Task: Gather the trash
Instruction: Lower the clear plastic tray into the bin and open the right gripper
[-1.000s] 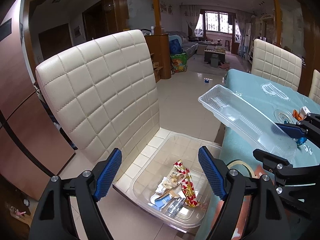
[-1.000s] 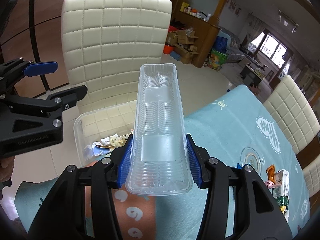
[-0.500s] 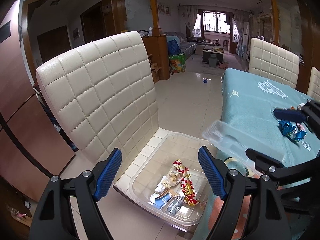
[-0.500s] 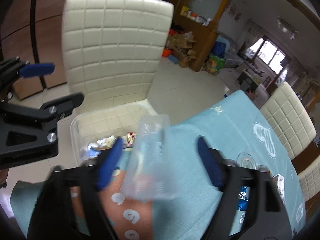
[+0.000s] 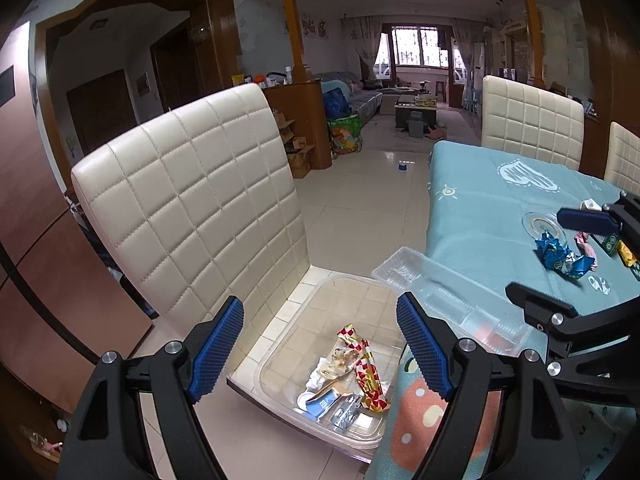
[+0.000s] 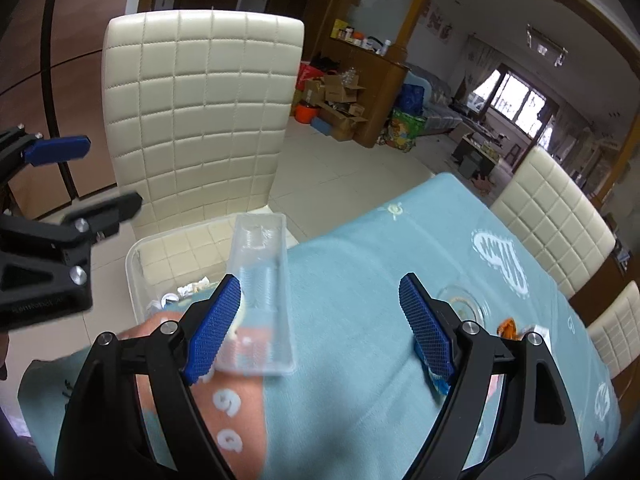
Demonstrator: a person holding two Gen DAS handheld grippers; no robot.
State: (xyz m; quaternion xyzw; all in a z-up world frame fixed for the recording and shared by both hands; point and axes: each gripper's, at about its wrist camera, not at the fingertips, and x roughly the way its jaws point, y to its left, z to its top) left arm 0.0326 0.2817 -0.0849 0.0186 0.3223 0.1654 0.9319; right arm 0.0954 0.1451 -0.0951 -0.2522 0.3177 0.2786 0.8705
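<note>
While right claw (image 6: 320, 320) gapes, "GenRobot.AI" lettering on left claw (image 5: 320, 344) blurs.

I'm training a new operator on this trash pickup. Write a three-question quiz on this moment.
1. True or false: the right gripper is clamped on the clear tray.
2. Where does the bin sit? A) on the floor B) on the chair seat C) on the table
3. Fill in: the blue wrapper lies on the ____.

Key:
1. False. Its jaws are wide open and the tray lies across the table edge, one end over the bin.
2. B
3. table
</note>
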